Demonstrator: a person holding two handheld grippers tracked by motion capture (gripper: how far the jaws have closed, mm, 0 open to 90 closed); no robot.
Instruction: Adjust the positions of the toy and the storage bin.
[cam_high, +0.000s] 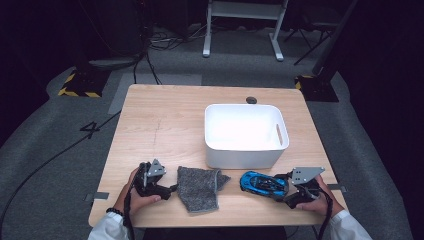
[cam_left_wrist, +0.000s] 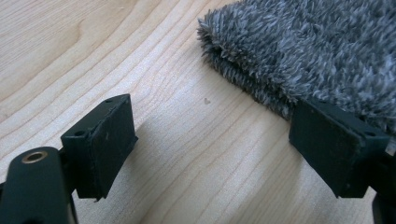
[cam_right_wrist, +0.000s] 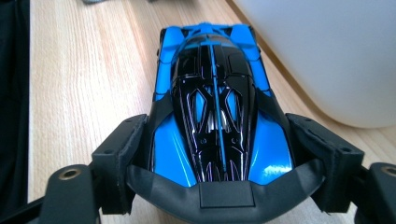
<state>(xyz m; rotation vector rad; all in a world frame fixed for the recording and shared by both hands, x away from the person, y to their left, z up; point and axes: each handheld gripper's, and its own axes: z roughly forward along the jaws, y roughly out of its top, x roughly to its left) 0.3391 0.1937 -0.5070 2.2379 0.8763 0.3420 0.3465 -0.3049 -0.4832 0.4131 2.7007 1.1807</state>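
A blue and black toy car (cam_high: 264, 184) lies on the wooden table (cam_high: 160, 125) near its front right, just in front of the white bin. My right gripper (cam_high: 283, 191) is shut on the car's rear end; in the right gripper view both pads press the flanks of the car (cam_right_wrist: 212, 98), nose pointing away from my right gripper (cam_right_wrist: 229, 140). A fluffy grey cloth (cam_high: 200, 187) lies folded at the front centre. My left gripper (cam_high: 171, 189) stands open at the cloth's left edge. In the left gripper view one jaw overlaps the cloth (cam_left_wrist: 317, 51) while bare wood fills my left gripper's (cam_left_wrist: 219, 130) gap.
A white plastic bin (cam_high: 245, 157) with a handle slot stands on the right half of the table, close behind the car. A small dark disc (cam_high: 251, 100) sits at the table's far edge. Beyond the table are grey floor, cables and stands.
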